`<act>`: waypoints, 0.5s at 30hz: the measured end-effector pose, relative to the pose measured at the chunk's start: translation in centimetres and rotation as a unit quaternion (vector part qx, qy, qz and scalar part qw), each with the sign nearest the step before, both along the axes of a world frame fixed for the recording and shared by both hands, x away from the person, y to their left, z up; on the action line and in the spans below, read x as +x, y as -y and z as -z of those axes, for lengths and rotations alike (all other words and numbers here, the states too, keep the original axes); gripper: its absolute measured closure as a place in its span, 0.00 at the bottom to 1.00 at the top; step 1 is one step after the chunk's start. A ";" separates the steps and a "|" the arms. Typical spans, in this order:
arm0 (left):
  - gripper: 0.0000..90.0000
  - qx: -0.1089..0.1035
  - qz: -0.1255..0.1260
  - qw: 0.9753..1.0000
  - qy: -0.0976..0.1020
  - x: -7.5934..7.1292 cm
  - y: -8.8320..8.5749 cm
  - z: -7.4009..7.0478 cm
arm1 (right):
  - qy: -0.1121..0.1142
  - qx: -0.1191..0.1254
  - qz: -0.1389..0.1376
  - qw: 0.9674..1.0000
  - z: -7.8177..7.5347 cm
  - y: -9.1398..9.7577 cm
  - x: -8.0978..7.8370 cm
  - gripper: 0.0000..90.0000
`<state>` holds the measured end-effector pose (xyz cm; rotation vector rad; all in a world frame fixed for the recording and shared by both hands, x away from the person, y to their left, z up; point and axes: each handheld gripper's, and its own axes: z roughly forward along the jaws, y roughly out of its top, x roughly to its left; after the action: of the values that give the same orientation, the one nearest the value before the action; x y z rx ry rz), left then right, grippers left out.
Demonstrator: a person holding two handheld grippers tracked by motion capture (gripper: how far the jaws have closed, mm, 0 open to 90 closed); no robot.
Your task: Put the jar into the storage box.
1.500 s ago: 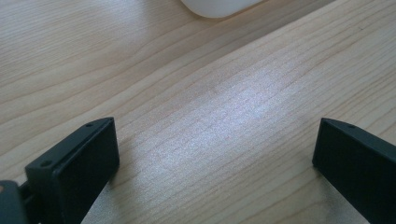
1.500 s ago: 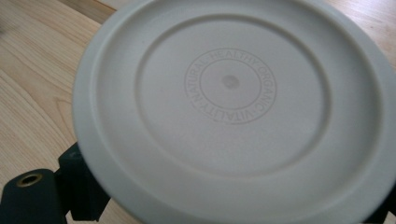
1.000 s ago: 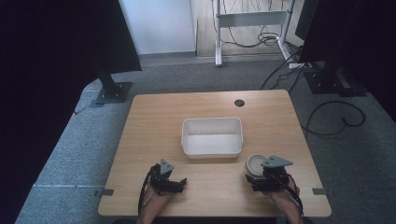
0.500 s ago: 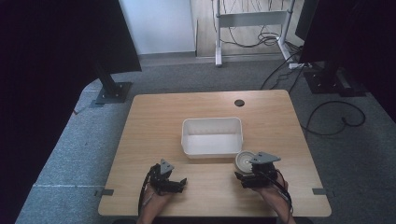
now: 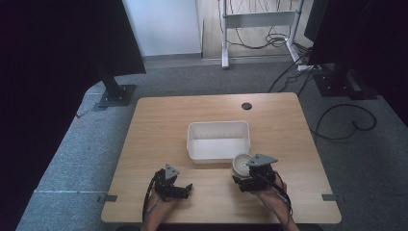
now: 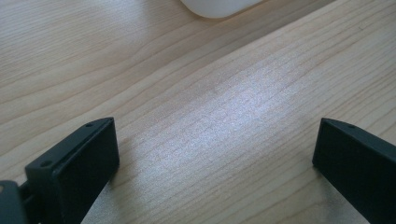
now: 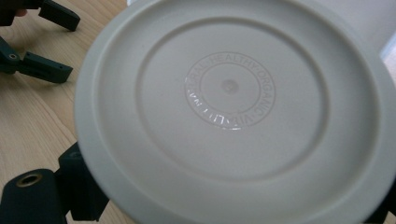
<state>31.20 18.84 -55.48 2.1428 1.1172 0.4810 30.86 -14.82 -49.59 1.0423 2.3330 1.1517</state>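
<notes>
One wooden table [image 5: 159,120], one white tub [image 5: 219,139] on it, one round cream lid [image 5: 239,164], two hand-held grippers, left gripper [image 5: 185,188] and right gripper [image 5: 239,179], two dark stands on the floor

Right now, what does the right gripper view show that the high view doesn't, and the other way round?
The right gripper view alone shows the round embossed ring of lettering at the centre of the cream lid, too small to read from above. The high view alone shows the whole layout: the white bin mid-table, the table's far edge, the grey floor and the cables beyond. Both show the lid held at the right gripper, with the left gripper open over bare wood; its fingers appear at the upper left of the right gripper view.
</notes>
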 end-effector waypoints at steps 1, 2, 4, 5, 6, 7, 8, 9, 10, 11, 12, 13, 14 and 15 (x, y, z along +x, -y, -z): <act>0.00 0.000 0.000 1.000 0.000 0.0 0.0 0.0 | 0.001 -0.001 -0.003 1.000 0.0 -0.2 0.1 0.11; 0.00 0.000 0.000 1.000 0.000 0.0 0.0 0.0 | 0.001 -0.001 -0.004 1.000 -0.1 -0.3 0.2 0.11; 0.00 0.000 0.000 1.000 0.000 0.0 0.0 0.0 | 0.002 -0.002 -0.007 1.000 -0.1 -0.6 0.3 0.11; 0.00 0.000 0.000 1.000 0.000 0.0 0.0 0.0 | 0.002 -0.002 -0.007 1.000 -0.2 -0.8 0.4 0.11; 0.00 0.000 0.000 1.000 0.000 0.0 0.0 0.0 | 0.002 -0.002 -0.007 1.000 -0.2 -0.9 0.5 0.11; 0.00 0.000 0.000 1.000 0.000 0.0 0.0 0.0 | 0.003 -0.002 -0.008 1.000 -0.3 -1.0 0.7 0.11; 0.00 0.000 0.000 1.000 0.000 0.0 0.0 0.0 | 0.003 -0.001 -0.008 1.000 -0.3 -1.1 0.8 0.11; 0.00 0.000 0.000 1.000 0.000 0.0 0.0 0.0 | 0.003 -0.001 -0.006 1.000 -0.4 -1.2 0.9 0.11; 0.00 0.000 0.000 1.000 0.000 0.0 0.0 0.0 | 0.005 -0.001 -0.006 1.000 -0.4 -1.3 1.0 0.11; 0.00 -0.002 -0.001 1.000 0.001 0.0 0.0 0.0 | 0.006 -0.001 -0.006 1.000 -0.5 -1.4 1.2 0.11; 0.00 -0.001 -0.001 1.000 0.001 0.0 0.0 0.0 | 0.006 -0.001 -0.006 1.000 -0.5 -1.5 1.3 0.11; 0.00 -0.001 -0.001 1.000 0.001 0.0 0.0 0.0 | 0.007 -0.001 -0.005 1.000 -0.6 -1.5 1.4 0.11; 0.00 -0.001 -0.001 1.000 0.001 0.0 0.0 0.0 | 0.008 -0.001 -0.004 1.000 -0.6 -1.6 1.6 0.11; 0.00 0.001 0.000 1.000 0.000 0.0 0.0 0.0 | 0.008 -0.001 -0.003 1.000 -0.6 -1.7 1.7 0.11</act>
<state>31.20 18.84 -55.47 2.1443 1.1183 0.4814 32.53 -13.13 -48.94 1.0213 2.3267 1.1557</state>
